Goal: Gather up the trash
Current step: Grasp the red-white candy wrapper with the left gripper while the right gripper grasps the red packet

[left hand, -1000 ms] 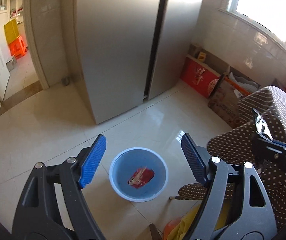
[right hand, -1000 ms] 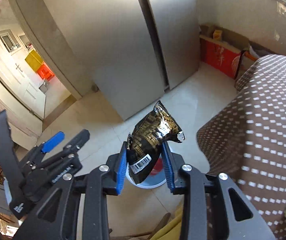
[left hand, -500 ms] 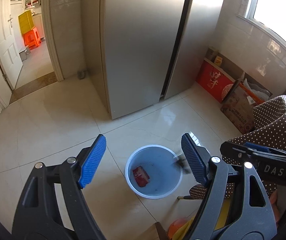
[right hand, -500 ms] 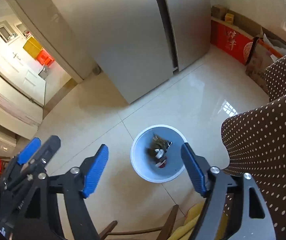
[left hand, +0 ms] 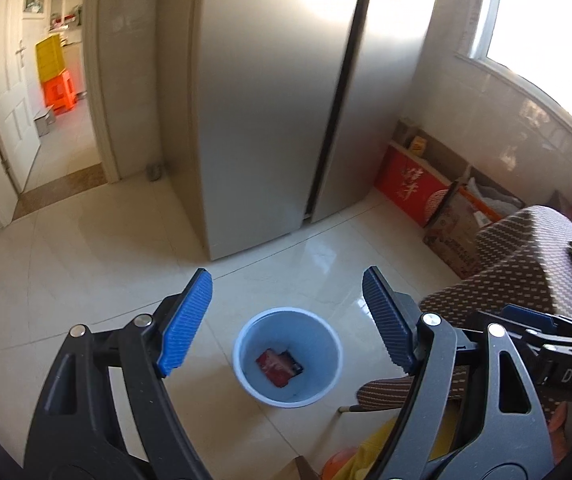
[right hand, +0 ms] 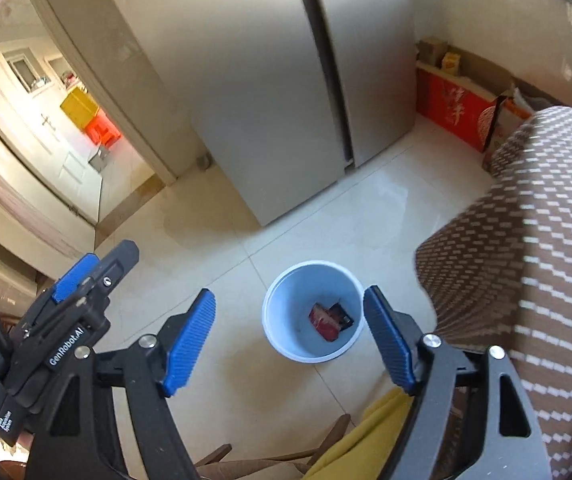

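The bin (wrappers inside) stands before the fridge, left of the table.

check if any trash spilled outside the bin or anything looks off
Nothing stands out. The bin stands upright on the floor with the wrappers inside, and both tongs are open and empty.

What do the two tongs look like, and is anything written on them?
Both tongs have black plastic frames with silver screws and two fingers faced with ribbed blue pads. The right wrist view shows the left tongs from the side, with white GenRobot.AI lettering on the body. The left wrist view shows the right tongs with white letters DAS. No cables or sleeves show.
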### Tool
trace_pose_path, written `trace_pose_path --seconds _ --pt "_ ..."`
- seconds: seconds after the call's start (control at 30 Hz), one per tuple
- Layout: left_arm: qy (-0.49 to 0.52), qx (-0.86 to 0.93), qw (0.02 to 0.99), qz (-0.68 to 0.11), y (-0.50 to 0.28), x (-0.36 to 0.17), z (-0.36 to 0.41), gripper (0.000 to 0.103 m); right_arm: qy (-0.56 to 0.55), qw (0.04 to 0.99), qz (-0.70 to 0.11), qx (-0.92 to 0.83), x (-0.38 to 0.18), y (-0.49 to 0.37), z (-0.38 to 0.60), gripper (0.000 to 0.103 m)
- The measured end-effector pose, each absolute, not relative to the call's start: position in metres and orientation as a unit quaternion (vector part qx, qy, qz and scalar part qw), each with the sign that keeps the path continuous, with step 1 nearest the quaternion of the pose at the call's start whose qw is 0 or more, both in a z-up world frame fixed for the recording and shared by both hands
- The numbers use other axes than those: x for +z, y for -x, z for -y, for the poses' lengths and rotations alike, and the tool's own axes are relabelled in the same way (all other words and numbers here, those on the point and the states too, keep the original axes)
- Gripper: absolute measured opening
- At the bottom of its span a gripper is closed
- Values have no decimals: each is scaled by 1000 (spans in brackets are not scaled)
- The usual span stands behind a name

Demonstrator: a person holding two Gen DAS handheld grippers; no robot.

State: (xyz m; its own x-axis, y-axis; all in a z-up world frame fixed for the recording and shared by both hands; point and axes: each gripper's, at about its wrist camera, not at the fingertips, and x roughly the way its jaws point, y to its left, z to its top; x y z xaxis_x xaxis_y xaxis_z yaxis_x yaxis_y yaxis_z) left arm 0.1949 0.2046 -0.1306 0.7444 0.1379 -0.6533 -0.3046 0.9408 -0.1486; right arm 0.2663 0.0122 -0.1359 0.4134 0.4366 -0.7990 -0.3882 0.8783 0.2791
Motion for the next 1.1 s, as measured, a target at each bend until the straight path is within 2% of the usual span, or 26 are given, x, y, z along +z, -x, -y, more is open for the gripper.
trace_pose_path --seconds 0.43,0.9,1.0,1.03,1.07,1.1 --pt "92 8 945 -314 -188 -99 -106 77 -80 893 -421 135 -97 -229 116 76" --pt "53 -83 937 -334 -175 -97 -22 77 -127 896 -424 39 -117 -204 219 76" --pt "46 -92 936 -337 -173 -97 -13 77 -121 897 -424 27 -122 -204 222 64" --pt "44 -93 936 -337 -172 -97 -10 77 -117 897 -426 23 -123 -207 221 47" --pt "42 -95 936 -336 -172 -96 -7 77 -111 897 -427 19 -126 -207 223 38" --pt "40 -98 936 -336 -171 -95 -5 77 -108 898 -426 20 -127 -211 221 34"
